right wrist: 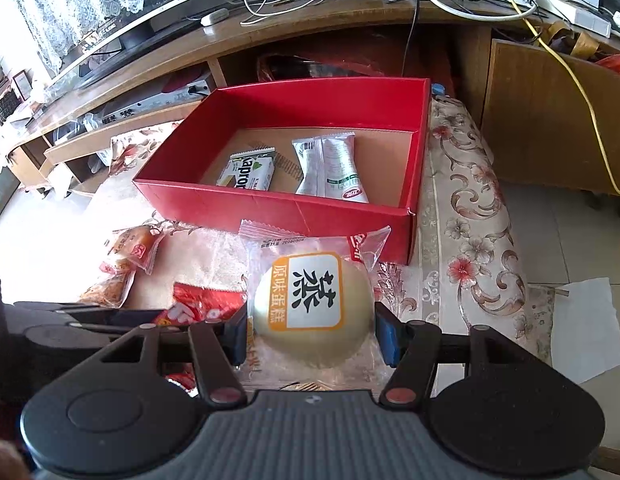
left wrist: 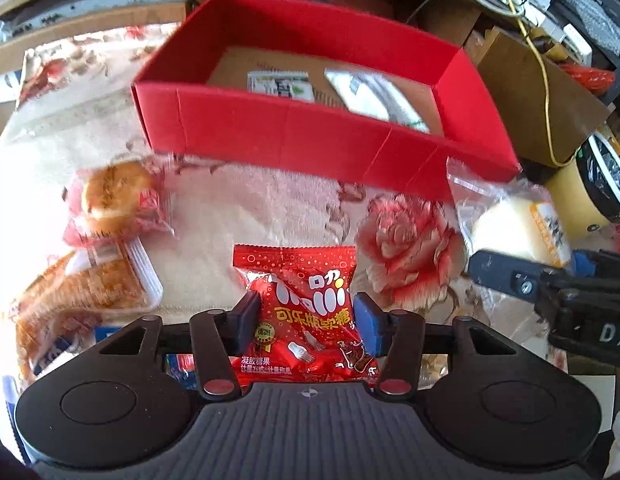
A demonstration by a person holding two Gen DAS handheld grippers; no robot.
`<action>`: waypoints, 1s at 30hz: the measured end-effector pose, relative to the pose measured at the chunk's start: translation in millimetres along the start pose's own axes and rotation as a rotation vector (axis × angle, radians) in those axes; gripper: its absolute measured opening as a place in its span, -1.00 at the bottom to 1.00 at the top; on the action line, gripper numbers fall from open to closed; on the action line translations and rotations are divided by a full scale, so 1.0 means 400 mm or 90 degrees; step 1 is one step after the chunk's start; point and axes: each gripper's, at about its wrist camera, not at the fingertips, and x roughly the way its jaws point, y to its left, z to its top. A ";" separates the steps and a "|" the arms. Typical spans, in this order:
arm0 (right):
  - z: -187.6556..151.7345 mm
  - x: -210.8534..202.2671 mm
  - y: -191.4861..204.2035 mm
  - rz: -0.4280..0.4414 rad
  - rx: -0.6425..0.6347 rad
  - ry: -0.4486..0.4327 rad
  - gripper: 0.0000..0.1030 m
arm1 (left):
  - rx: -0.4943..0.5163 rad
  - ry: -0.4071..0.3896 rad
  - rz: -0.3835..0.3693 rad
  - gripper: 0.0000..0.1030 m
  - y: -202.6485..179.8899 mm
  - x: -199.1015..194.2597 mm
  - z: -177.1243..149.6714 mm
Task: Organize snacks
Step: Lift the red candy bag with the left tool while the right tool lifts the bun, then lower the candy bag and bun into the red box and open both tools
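The left gripper (left wrist: pixel 306 318) has its two fingers on either side of a red candy packet (left wrist: pixel 306 316), the pads pressing its crinkled edges, so it grips the packet, which lies on the flowered tablecloth (left wrist: pixel 238 216). The right gripper (right wrist: pixel 310 330) is clamped on a round pale cake (right wrist: pixel 312 312) in a clear wrapper with a white and orange label, one pad at each side of it. In the left wrist view the right gripper's tip and that cake show at the right edge, close beside the candy packet. Just behind both held snacks stands an open red box (right wrist: pixel 270 208) on the same cloth; the cake's wrapper reaches its near wall. Inside the box, on its brown floor, lie a small green and white wafer pack (right wrist: pixel 248 172) and, to the right of it, a silver sachet (right wrist: pixel 332 168), the two apart. To the left of the candy packet lie two wrapped buns (left wrist: pixel 114 204), one behind the other, well apart from the box. Beyond the box runs a wooden cabinet (right wrist: pixel 550 120) with cables on top.
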 end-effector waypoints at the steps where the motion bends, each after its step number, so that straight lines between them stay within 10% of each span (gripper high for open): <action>1: 0.000 0.001 0.001 0.001 -0.001 0.001 0.08 | 0.006 0.005 0.001 0.25 -0.005 0.004 -0.002; 5: -0.003 0.004 0.001 0.003 -0.003 0.006 0.08 | 0.029 0.038 0.013 0.68 -0.017 0.032 -0.015; 12: -0.004 0.002 -0.002 0.005 -0.001 0.004 0.08 | 0.007 0.014 0.023 0.24 0.004 0.011 -0.014; 30: 0.012 -0.018 0.004 0.016 0.006 -0.024 0.08 | -0.040 -0.048 -0.045 0.22 0.036 -0.082 0.014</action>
